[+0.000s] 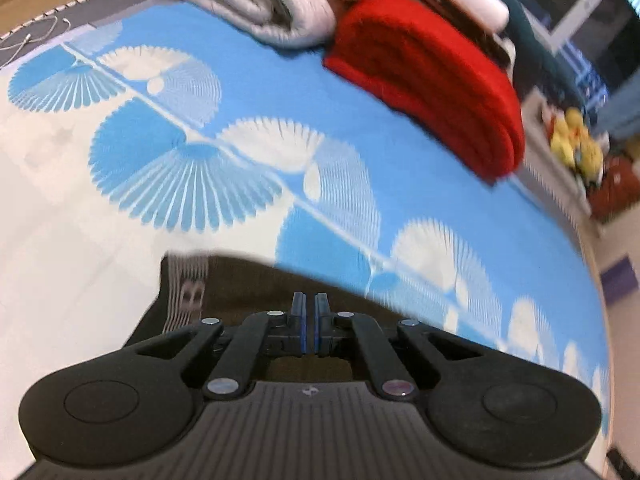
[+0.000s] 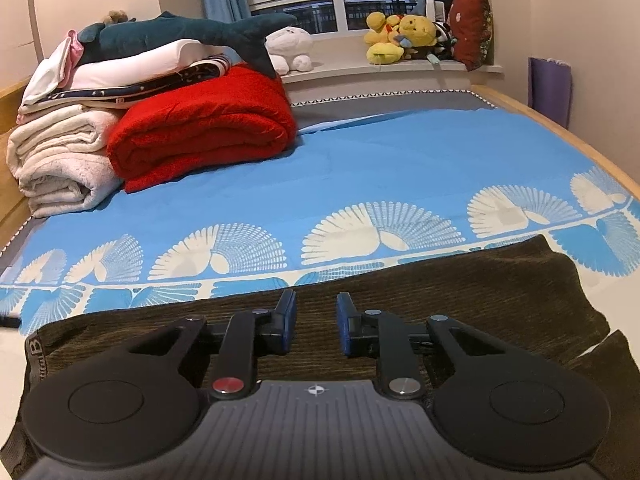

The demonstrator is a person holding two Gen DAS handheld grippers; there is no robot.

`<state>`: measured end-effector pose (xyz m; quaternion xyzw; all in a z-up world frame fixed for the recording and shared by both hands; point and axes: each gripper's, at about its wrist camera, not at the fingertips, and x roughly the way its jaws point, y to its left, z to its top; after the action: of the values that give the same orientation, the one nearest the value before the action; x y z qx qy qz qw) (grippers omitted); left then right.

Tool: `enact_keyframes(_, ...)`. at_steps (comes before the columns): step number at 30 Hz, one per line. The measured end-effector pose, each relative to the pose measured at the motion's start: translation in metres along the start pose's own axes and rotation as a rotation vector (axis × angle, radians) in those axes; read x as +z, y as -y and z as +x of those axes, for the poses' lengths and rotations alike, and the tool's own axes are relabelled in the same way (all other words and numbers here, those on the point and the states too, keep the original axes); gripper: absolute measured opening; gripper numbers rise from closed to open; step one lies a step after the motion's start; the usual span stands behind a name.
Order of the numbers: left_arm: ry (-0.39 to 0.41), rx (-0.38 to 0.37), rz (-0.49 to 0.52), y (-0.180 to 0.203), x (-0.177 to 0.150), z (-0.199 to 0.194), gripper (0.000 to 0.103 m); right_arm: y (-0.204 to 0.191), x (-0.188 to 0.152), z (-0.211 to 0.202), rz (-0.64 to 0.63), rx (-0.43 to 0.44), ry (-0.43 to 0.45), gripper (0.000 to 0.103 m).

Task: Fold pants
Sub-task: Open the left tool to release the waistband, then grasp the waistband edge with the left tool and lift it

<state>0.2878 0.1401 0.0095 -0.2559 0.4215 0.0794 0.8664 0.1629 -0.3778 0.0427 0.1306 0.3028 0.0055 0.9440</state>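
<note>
The bed (image 2: 400,168) fills both views, its blue sheet (image 2: 360,160) printed with white fan shapes; five fans run in a row in the right wrist view. A wooden frame (image 2: 560,120) edges the bed on the side away from the bedding stack, with a wall just beyond it. Between the red blanket and that wooden edge the blue sheet lies bare and flat, a wide stretch of open surface.

One red blanket (image 2: 200,128) sits folded at the far corner of the bed, touching one folded white blanket (image 2: 60,160) beside it. On top of these lie a few more folded linens and one dark teal plush shark (image 2: 192,32). Past the red blanket, a windowsill holds one white plush (image 2: 290,46) and a cluster of yellow plush toys (image 2: 400,36), too bunched to count.

One pair of dark brown pants (image 2: 460,292) lies spread on the near part of the bed, well apart from the red blanket. Its banded waistband (image 1: 188,292) shows in the left wrist view.

The left gripper (image 1: 310,316) has its fingers almost pressed together over the pants; whether cloth is pinched between them I cannot tell. The right gripper (image 2: 316,320) is spread apart above the pants, gripping nothing.
</note>
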Motion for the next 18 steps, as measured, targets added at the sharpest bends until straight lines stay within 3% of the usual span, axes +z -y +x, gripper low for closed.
enact_keyframes(2,0.034,-0.014,0.009,-0.006,-0.003,0.011,0.006,0.002,0.0,0.001,0.004,0.001,-0.009,0.023)
enact_keyframes(4,-0.009,0.029,0.011,-0.006,0.001,0.026,0.008,0.006,-0.001,0.003,0.015,0.002,-0.025,0.023)
enact_keyframes(5,-0.008,0.024,0.003,-0.006,0.005,0.031,0.014,0.007,-0.001,0.005,0.019,0.002,-0.033,0.023)
enact_keyframes(7,0.013,0.006,0.05,0.0,0.015,0.041,0.036,0.008,-0.001,0.007,0.022,0.004,-0.044,0.023)
enact_keyframes(8,0.023,0.015,0.092,0.004,0.017,0.045,0.054,0.008,-0.001,0.008,0.019,0.007,-0.046,0.023)
enact_keyframes(9,0.031,0.033,0.138,0.007,0.017,0.051,0.062,0.007,-0.001,0.008,0.014,0.01,-0.046,0.023)
enact_keyframes(14,-0.024,0.093,0.326,0.019,0.009,0.093,0.077,0.003,-0.001,0.014,-0.006,0.02,-0.058,0.023)
enact_keyframes(18,-0.065,0.105,0.45,0.025,-0.006,0.116,0.077,0.001,0.001,0.02,-0.019,0.017,-0.07,0.023)
